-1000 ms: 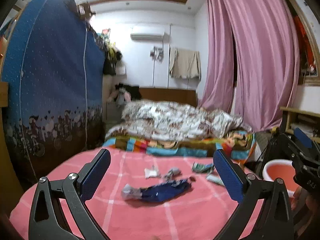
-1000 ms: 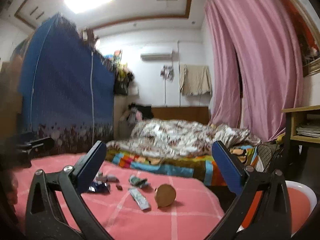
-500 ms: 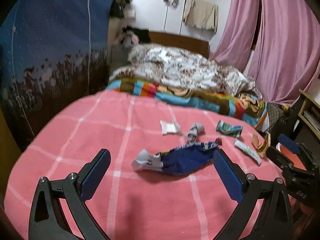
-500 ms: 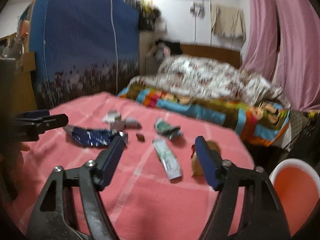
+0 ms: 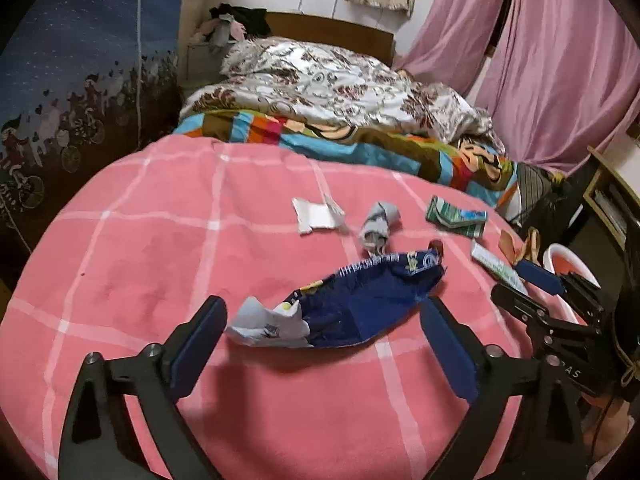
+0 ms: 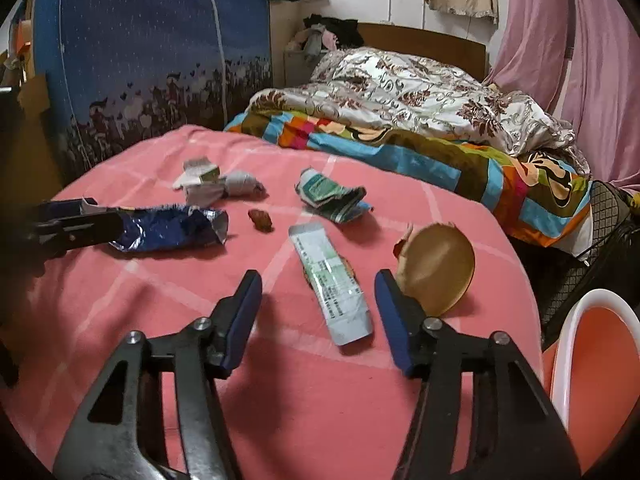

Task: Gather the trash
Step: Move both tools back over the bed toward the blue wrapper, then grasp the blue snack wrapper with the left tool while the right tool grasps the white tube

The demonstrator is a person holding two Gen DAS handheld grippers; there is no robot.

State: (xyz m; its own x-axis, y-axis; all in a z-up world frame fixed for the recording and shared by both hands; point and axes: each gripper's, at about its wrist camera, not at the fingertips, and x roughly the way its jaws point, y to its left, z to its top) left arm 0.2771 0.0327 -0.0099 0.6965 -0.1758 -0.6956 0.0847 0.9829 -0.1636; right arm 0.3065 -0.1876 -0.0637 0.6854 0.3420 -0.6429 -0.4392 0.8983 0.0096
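- The left gripper (image 5: 320, 344) stands wide apart over the blue wrapper (image 5: 360, 300) on the pink blanket (image 5: 160, 240), not touching it.
- The right gripper (image 6: 318, 312), its jaws just narrowing, holds nothing; the flattened tube (image 6: 330, 284) lies between them, unpressed.
- Risk: thin, flat trash may slip from the pads, or the soft blanket gets pinched instead.
- The orange bin (image 6: 592, 360) sits right of the tube, off the bed; a loose grip could drop litter short.

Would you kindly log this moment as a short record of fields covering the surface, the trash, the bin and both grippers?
surface: pink checked blanket
trash: blue snack bag, flattened tube, green wrapper, white paper scrap
bin: orange basin, beside the bed
left gripper: open, astride the snack bag
right gripper: jaws just been closing, tube between them, not yet pinched
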